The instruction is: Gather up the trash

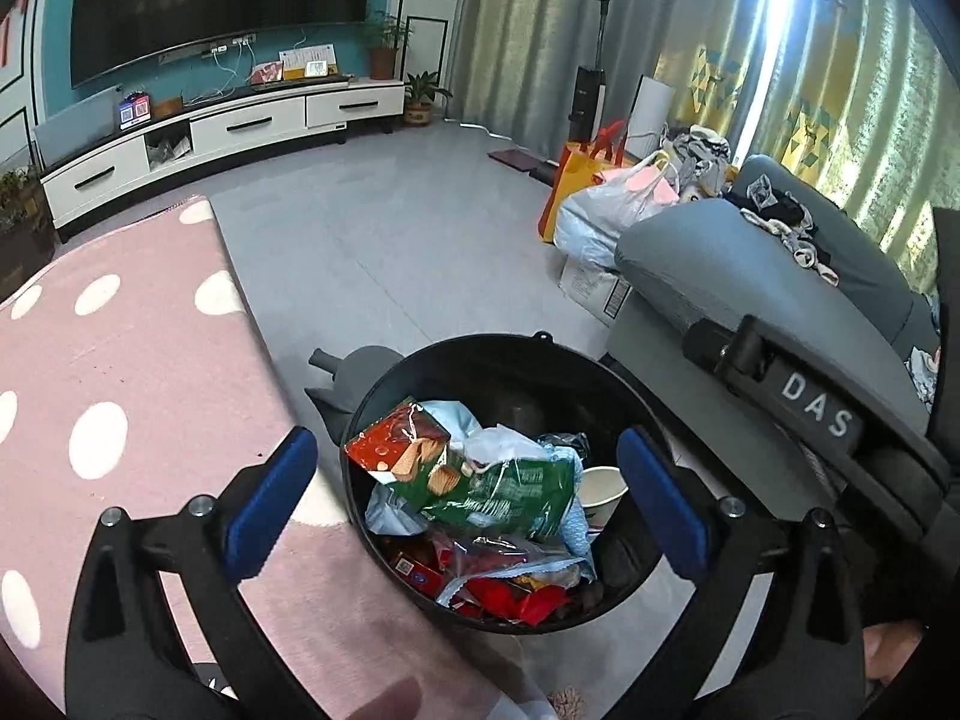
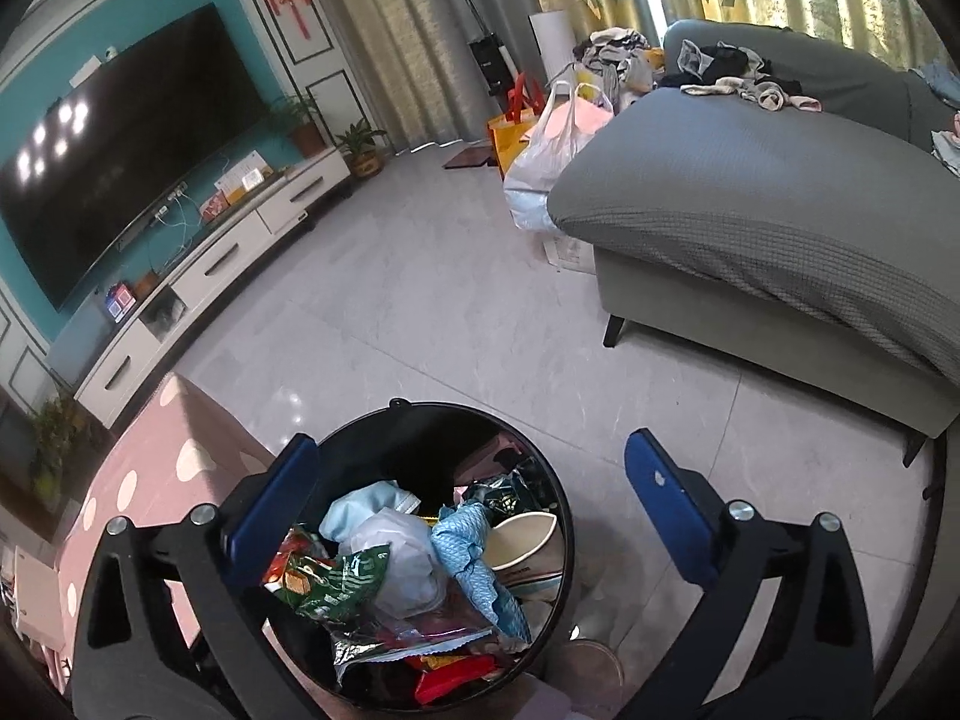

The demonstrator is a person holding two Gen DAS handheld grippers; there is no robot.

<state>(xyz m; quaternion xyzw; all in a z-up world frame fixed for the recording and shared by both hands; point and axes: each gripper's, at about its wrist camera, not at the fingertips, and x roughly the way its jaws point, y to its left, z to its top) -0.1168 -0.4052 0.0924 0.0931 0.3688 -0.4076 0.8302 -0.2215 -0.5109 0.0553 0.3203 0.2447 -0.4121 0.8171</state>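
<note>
A round black trash bin (image 1: 384,372) (image 2: 360,426) stands on the floor, full of trash: a red and green snack bag (image 1: 456,468), a green wrapper (image 2: 336,582), a blue cloth (image 2: 474,564), a white paper cup (image 1: 600,495) (image 2: 522,540) and red wrappers at the bottom. My left gripper (image 1: 468,462) hangs above the bin with its blue pads wide apart and nothing between them. My right gripper (image 2: 471,468) is also open over the bin, empty. The other gripper's black body (image 1: 798,402) shows at the right of the left wrist view.
A pink rug with white dots (image 1: 120,360) (image 2: 144,480) lies left of the bin. A grey sofa (image 2: 780,210) (image 1: 750,276) with clothes stands right. Plastic and orange bags (image 1: 600,198) (image 2: 540,162) sit by it. A white TV cabinet (image 1: 240,126) lines the far wall.
</note>
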